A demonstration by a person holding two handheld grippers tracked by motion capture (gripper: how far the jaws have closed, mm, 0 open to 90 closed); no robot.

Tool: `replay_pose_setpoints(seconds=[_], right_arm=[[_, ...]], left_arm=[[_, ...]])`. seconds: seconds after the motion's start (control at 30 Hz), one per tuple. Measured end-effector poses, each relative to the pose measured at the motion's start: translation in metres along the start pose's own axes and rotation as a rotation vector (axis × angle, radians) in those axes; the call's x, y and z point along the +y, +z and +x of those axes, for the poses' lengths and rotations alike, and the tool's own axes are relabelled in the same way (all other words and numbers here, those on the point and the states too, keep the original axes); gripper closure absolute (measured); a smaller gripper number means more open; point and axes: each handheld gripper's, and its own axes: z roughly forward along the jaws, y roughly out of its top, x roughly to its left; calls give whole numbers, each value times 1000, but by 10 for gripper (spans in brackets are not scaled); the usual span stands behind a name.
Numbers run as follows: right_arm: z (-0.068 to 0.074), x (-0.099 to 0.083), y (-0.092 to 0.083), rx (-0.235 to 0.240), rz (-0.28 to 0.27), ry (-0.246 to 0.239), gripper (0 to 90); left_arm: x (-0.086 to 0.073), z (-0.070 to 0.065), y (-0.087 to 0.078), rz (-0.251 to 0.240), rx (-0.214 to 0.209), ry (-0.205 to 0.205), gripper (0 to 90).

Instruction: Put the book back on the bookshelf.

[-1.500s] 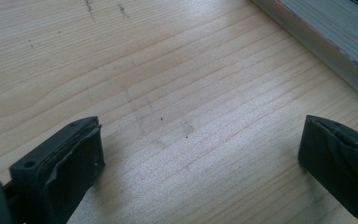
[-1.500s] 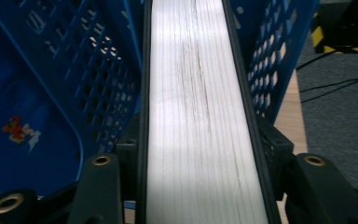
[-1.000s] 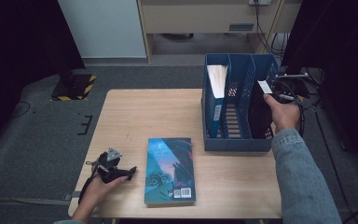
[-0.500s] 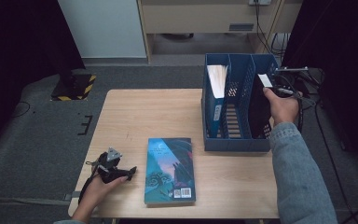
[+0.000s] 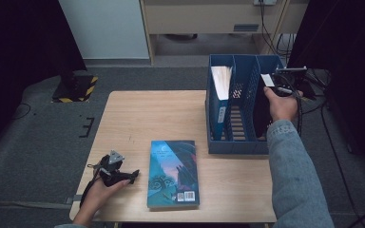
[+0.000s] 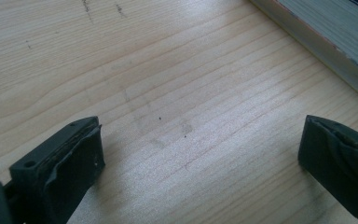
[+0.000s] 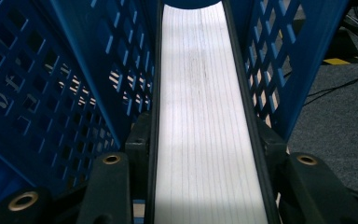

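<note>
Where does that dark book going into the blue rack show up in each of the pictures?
High view: the dark book stands at centre right, in the rack's right-hand slot, clamped by the right hand-held gripper.
Right gripper view: its white page edge runs up the middle between the two black jaws.
Left gripper view: it is not there; that is table and the edge of the flat book.
Shared landmark: the blue rack.

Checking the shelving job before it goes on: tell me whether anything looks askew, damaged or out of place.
Nothing stands out. The blue file rack stands upright with one book in its left slot. The right gripper grips a dark book in the right slot. Another book lies flat on the table, beside the open left gripper.
</note>
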Motion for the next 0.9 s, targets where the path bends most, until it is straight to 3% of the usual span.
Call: replay_pose_setpoints(seconds=[0.53, 0.9], right_arm=[[1, -2, 5, -14, 10, -24, 529], [-9, -9, 4, 5, -16, 8, 525]], left_arm=[[0, 0, 0, -1, -2, 0, 0], [0, -1, 0, -4, -2, -4, 0]])
